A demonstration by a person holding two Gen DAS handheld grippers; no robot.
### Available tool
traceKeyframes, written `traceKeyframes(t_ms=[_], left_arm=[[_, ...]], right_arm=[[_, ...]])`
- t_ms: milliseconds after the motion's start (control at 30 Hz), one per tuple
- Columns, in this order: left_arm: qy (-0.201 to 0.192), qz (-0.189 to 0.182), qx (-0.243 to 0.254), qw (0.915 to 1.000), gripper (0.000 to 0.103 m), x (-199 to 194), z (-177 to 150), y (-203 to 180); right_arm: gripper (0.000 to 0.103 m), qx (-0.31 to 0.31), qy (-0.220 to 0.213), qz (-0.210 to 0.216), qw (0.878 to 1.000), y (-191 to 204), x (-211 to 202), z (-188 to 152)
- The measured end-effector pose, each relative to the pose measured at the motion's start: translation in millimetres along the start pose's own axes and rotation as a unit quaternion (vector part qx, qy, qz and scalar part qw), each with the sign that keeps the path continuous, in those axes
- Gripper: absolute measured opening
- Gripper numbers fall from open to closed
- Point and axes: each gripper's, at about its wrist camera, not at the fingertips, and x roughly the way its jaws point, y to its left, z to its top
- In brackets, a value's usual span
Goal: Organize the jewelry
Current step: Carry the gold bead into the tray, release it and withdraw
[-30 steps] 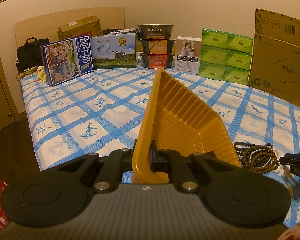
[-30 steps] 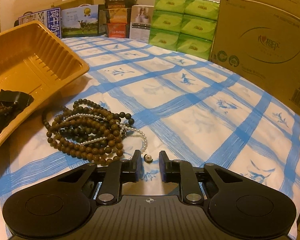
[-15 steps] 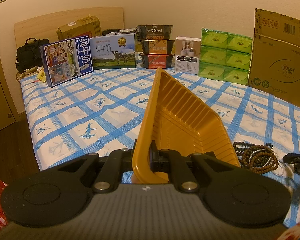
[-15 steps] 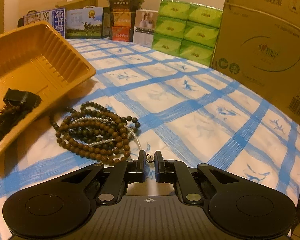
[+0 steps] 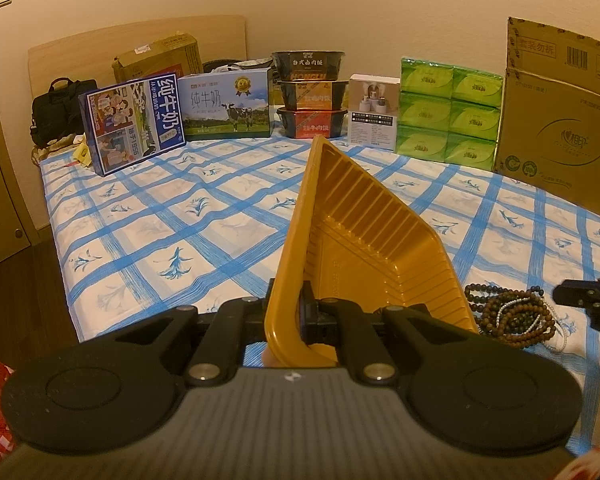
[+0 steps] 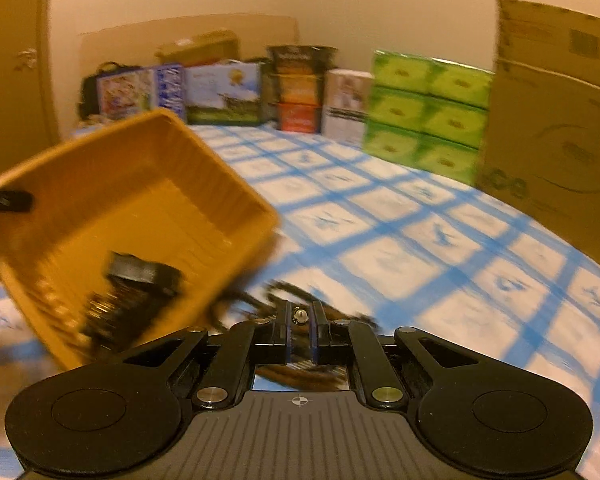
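Right wrist view: our right gripper point(image 6: 300, 316) pinches a small pearl clasp point(image 6: 299, 315).
Beads point(image 5: 512, 314) hang limp and tangle; our left gripper point(image 5: 286, 312) clamps the light tray point(image 5: 364, 240) rim.

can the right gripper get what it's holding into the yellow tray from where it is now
Probably yes. The right gripper is shut on a small pearl bead, and the yellow tray, tilted toward it by the left gripper, shows an open mouth with nothing between.
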Motion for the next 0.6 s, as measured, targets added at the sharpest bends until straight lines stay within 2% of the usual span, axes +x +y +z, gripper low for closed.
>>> traceKeyframes(t_ms=[333,600], left_arm=[[0.000,0.000,0.000,1.0000,0.007,-0.2,0.8,-0.7],[0.000,0.000,0.000,1.0000,0.007,-0.2,0.7,-0.8]], right_arm=[[0.008,-0.037,-0.006,0.098,0.994,63.7,18.4,20.6],[0.008,-0.063,0.014,0.137,0.989,94.0,38.1,18.4]])
